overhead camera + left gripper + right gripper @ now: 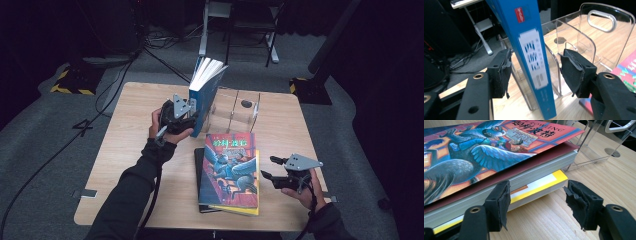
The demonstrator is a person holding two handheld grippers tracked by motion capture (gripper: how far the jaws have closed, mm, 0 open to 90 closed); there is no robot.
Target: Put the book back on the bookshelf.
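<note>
Blue book (534, 62) stands upright between the left tool's (535, 72) spread jaws; right tool (536, 202) gapes beside the book stack (499, 170)

L gripper (192, 116) was raised, held in the L hand (161, 125), forearm reaching fwd from the bottom edge; its fingers (499, 72) stood apart w/ a gap each side. R gripper (272, 169) sat low in the R hand (305, 192), fingers (499, 203) spread wide, pointing toward the L side.
</note>
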